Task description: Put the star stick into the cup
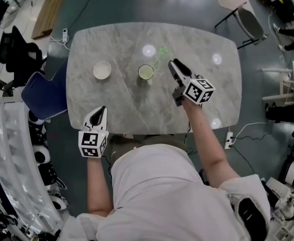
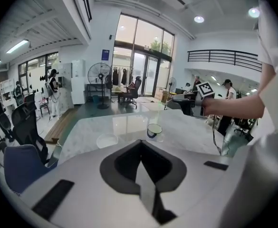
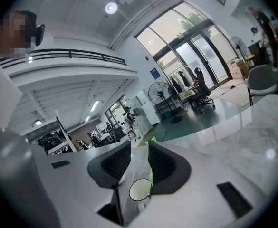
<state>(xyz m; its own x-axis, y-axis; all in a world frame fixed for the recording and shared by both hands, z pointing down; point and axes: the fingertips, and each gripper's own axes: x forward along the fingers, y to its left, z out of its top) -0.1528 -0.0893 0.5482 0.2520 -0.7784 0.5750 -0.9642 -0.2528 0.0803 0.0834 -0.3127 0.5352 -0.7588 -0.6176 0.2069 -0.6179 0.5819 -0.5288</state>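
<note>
A small white cup [image 1: 146,72] stands mid-table on the grey marble table [image 1: 207,94]. The thin green star stick [image 1: 160,55] stands in the cup and leans back to the right, star end up. My right gripper [image 1: 173,64] hovers just right of the cup, open. In the right gripper view the cup [image 3: 139,190] shows between the spread jaws and the stick [image 3: 151,172] runs along the right jaw's inner face without being pinched. My left gripper [image 1: 101,109] is at the table's front left edge, shut and empty; its view shows the cup [image 2: 154,130] ahead.
A white bowl [image 1: 102,70] sits left of the cup, also seen as the bowl [image 2: 107,140] in the left gripper view. A blue chair [image 1: 43,95] stands off the table's left side, and another chair [image 1: 250,21] at the far right. Cables and a power strip [image 1: 228,139] lie on the floor.
</note>
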